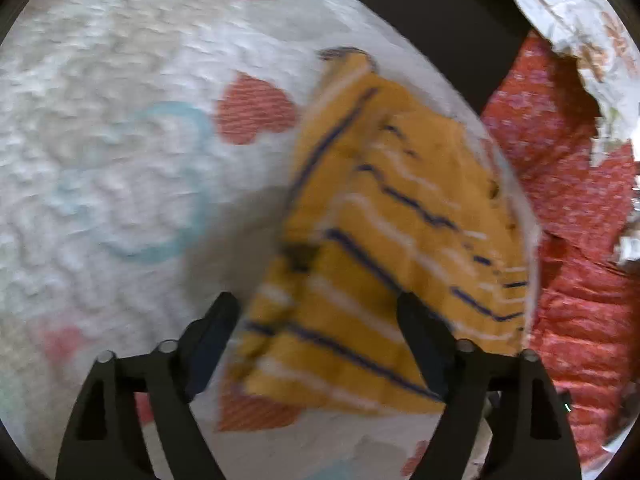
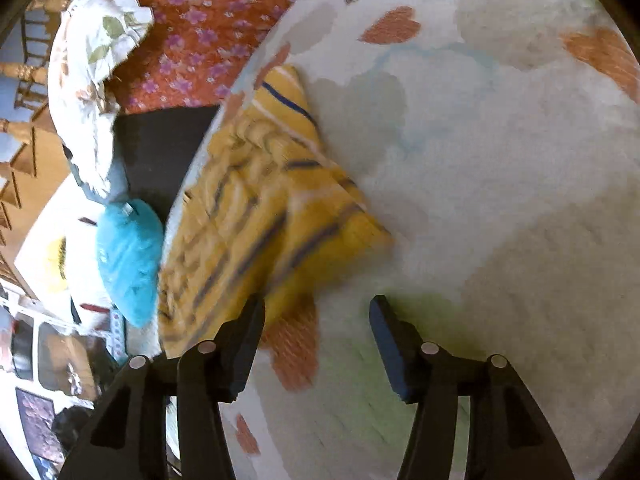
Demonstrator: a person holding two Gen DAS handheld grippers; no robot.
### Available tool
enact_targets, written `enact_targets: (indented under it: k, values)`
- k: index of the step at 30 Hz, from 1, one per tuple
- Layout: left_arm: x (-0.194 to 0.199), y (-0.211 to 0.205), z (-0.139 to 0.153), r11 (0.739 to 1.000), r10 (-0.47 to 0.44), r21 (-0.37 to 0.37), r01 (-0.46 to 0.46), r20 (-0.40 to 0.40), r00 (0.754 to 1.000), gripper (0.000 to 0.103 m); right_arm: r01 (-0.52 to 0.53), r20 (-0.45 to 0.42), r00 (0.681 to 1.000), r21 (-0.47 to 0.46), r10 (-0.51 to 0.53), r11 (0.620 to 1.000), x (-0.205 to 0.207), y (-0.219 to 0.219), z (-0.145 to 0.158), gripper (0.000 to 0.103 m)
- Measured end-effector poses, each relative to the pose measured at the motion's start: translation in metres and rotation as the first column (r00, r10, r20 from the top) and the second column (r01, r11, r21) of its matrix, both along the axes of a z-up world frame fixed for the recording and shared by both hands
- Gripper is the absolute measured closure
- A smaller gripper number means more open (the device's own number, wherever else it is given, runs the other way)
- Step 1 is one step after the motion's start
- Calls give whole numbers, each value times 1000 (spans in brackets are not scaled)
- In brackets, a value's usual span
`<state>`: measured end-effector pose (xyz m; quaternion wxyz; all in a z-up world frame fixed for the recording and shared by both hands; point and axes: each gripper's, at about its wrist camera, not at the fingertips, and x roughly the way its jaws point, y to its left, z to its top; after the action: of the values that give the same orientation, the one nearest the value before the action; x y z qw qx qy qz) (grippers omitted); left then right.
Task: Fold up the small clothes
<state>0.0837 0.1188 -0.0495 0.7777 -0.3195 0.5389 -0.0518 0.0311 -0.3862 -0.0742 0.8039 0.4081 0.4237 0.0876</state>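
A yellow striped garment (image 1: 392, 232) is seen lying partly folded on the heart-patterned blanket (image 1: 120, 152), near its edge. Both the left claw (image 1: 318, 336) and the right claw (image 2: 316, 332) are held apart, gripping nothing. Some folds appear made; tidying and final folds are judged left.

This is a home, most likely a bedroom. The work surface is a white textured blanket (image 2: 500, 184) printed with hearts, spread over a red floral bedsheet (image 2: 208, 20). A leaf-patterned pillow (image 2: 92, 60) and a fluffy turquoise cushion (image 2: 128, 256) lie at its edge. Wooden furniture with turned spindles (image 2: 24, 72) stands behind, and household clutter fills the lower left of the right wrist view.
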Motion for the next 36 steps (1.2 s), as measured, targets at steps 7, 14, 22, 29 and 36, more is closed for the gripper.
enact_targets:
  k: [7,14,22,29,36]
  values:
    - [21,-18,-1,998,-18,52,17,3,1000,19,2,33,999,55,-4,998,61,14,-4,33]
    - [19,-29,15,991,-49,126,52,-27,998,90,-12,-16,1000,52,13,999,70,11,-6,83]
    - [-31,-13,29,993,-40,106,45,-45,998,97,2,-42,999,31,-1,1000,22,-5,6,90]
    - [-66,-14,39,988,-40,150,45,-36,999,99,-32,-51,998,67,35,997,-21,-7,9,90]
    - [-72,21,31,985,62,161,-55,-39,997,88,-68,-89,995,-170,53,983,-29,-4,20,70]
